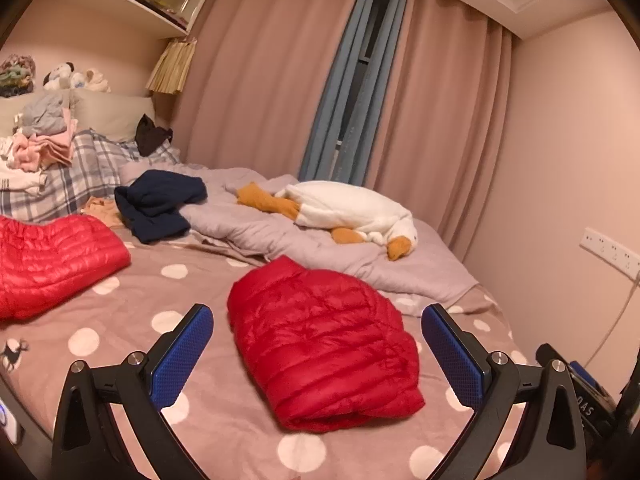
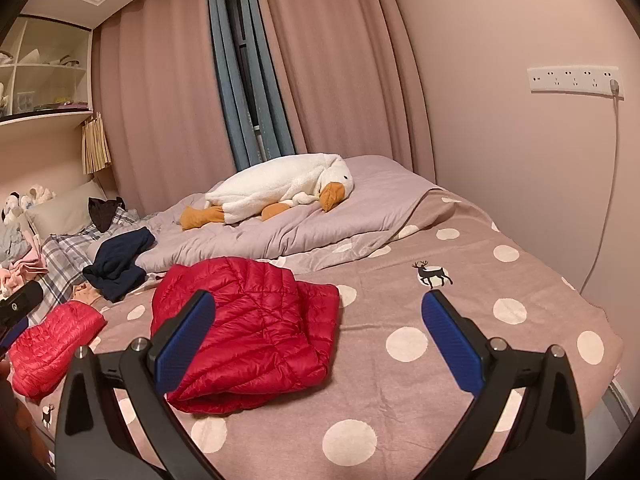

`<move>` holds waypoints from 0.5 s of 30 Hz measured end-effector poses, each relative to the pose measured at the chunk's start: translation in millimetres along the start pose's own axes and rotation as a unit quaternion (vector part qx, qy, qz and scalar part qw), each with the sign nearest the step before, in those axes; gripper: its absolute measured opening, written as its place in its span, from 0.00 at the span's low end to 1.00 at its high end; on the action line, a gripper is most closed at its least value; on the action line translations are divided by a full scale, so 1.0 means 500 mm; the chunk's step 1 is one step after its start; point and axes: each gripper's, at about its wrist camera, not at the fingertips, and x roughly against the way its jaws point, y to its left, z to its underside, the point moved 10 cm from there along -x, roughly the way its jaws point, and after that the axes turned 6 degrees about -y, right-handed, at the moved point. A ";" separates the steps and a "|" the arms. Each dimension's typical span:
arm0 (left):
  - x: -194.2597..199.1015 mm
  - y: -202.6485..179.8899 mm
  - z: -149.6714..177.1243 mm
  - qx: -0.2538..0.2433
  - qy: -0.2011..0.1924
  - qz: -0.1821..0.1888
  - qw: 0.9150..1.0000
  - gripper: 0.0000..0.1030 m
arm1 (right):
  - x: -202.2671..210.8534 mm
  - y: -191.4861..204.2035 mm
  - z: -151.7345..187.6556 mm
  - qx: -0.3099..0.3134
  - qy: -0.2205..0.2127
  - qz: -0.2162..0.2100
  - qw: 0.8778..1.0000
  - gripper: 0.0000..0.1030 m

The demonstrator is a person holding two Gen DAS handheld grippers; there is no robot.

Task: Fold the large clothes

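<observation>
Two red down jackets lie on the polka-dot bed [image 2: 480, 320]: the folded jacket [image 1: 324, 344] sits as a compact bundle right in front of both cameras, and the second jacket [image 1: 52, 260] lies puffed and loosely spread off to the left, near the plaid bedding [image 1: 80, 176]. The left tool [image 1: 318, 354] hangs above the bundle with its blue pads spread wide and nothing between them; the right tool [image 2: 318, 346] is likewise wide open and empty, the bundle showing behind its left pad.

The bundle looks finished, so the step in hand is probably to turn to the second jacket. Slippery, air-filled quilting springs back, so it should be pinched at seams or hem corners, spread flat first, and pressed after each fold.

Open room is best on the right, where bare sheet runs towards the wall. The near edge of the bed drops away close under the tools. Farther back, the grey duvet [image 2: 280, 224], the goose plush [image 2: 280, 188] and the navy garment [image 1: 160, 204] hem in the working patch.
</observation>
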 end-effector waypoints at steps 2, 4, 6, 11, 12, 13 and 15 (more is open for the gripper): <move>0.000 0.000 0.000 0.003 0.001 0.001 1.000 1.00 | -0.001 0.000 0.001 0.000 0.001 0.000 1.000 1.00; 0.000 0.000 -0.001 0.003 -0.001 0.000 1.000 1.00 | -0.003 -0.001 0.001 0.002 0.003 0.001 1.000 1.00; 0.000 0.002 -0.002 0.002 -0.003 -0.003 1.000 1.00 | -0.005 -0.002 0.002 0.004 0.004 0.003 1.000 1.00; -0.006 0.003 0.000 0.001 0.001 -0.007 1.000 1.00 | -0.007 -0.005 0.003 0.008 0.006 0.010 1.000 1.00; -0.006 0.002 0.000 0.000 0.001 -0.007 1.000 1.00 | -0.007 -0.005 0.003 0.008 0.006 0.010 1.000 1.00; -0.006 0.002 0.000 0.000 0.001 -0.007 1.000 1.00 | -0.006 -0.006 0.003 0.009 0.007 0.010 1.000 1.00; -0.007 0.002 0.001 0.001 0.002 -0.007 1.000 1.00 | -0.006 -0.004 0.002 0.010 0.007 0.011 1.000 1.00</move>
